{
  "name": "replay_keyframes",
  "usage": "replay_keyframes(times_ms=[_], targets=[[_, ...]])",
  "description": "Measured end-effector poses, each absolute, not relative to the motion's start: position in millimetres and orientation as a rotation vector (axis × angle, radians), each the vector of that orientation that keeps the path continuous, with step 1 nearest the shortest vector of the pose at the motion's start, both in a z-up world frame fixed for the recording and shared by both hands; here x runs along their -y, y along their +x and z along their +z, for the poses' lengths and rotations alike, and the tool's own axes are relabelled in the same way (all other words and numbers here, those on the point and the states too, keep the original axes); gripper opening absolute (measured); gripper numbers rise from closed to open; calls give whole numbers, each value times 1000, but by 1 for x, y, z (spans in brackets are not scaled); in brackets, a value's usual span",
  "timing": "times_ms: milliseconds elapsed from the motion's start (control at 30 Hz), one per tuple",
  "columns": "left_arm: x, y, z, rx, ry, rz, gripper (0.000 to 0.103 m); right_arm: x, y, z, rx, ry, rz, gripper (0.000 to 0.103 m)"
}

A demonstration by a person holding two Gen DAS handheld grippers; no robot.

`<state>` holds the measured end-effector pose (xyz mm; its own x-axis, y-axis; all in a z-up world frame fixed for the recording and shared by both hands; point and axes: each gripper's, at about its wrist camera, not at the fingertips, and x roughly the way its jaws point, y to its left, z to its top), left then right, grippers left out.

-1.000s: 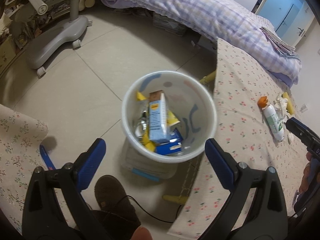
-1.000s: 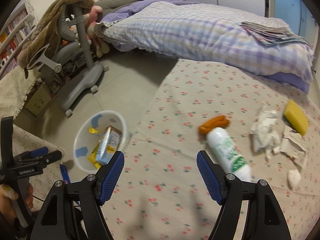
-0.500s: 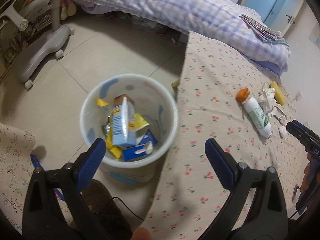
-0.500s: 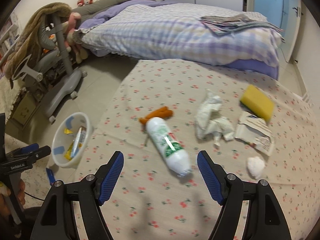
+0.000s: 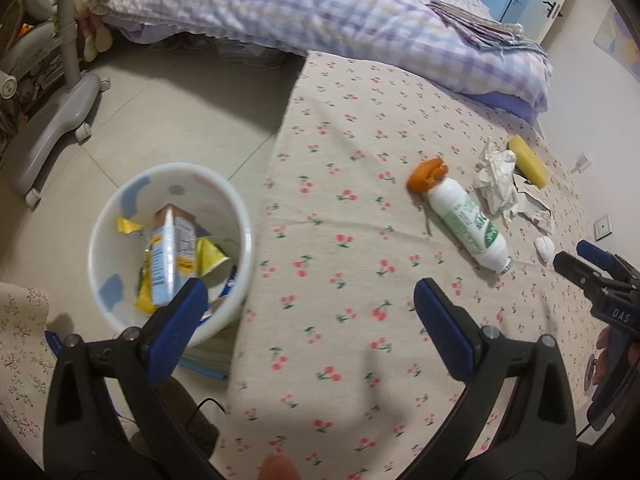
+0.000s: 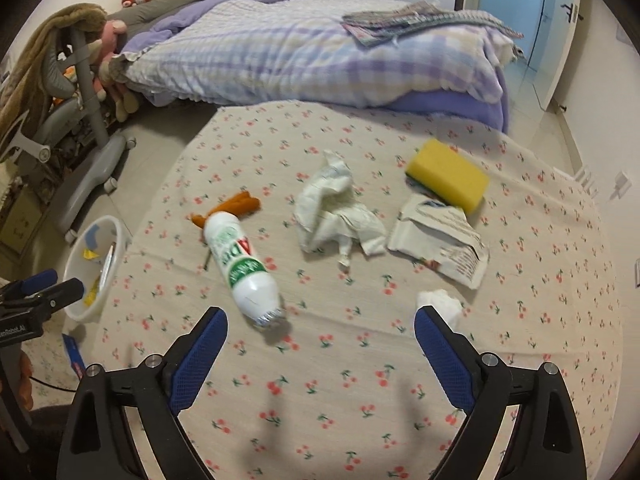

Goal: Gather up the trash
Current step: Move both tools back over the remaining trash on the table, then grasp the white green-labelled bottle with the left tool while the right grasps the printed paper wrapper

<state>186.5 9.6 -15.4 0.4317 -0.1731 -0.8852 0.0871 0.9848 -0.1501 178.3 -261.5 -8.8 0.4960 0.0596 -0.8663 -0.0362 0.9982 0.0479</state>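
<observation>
Here's the tabletop, draped in a beige cloth printed with small red cherries. Lying on its side on it is a white plastic bottle with green lettering, an orange peel-like scrap touching its far end. Just beside that sits a crumpled white tissue, then a torn printed paper wrapper, with a yellow rectangular sponge overlapping its far edge. A small white wad rests nearer, apart from the wrapper.
</observation>
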Motion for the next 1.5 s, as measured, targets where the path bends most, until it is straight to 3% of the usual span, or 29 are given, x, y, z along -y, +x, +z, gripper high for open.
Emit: replay_keyframes(times_ms=[633, 767, 967, 1133, 1200, 1333, 1433, 1500], targets=[[55, 210, -32, -1195, -201, -187, 102, 325, 194, -31, -1107, 127, -107, 96], [82, 218, -42, -1220, -259, -213, 91, 356, 195, -27, -1093, 199, -128, 96], [114, 231, -48, -1215, -289, -256, 85, 398, 197, -34, -1075, 341, -165, 96], [135, 242, -59, -1221, -287, -280, 72, 406, 206, -42, -1072, 383, -173, 96], [141, 243, -65, -1230, -264, -278, 61, 407, 211, -45, -1065, 397, -174, 96], [151, 240, -66, -1200, -177, -264, 57, 405, 221, -53, -1056, 422, -173, 95], [155, 236, -64, -1182, -133, -269, 54, 403, 225, -62, -1044, 443, -194, 87], [155, 234, -64, -1179, -117, -275, 51, 401, 229, -68, -1044, 461, -204, 71]])
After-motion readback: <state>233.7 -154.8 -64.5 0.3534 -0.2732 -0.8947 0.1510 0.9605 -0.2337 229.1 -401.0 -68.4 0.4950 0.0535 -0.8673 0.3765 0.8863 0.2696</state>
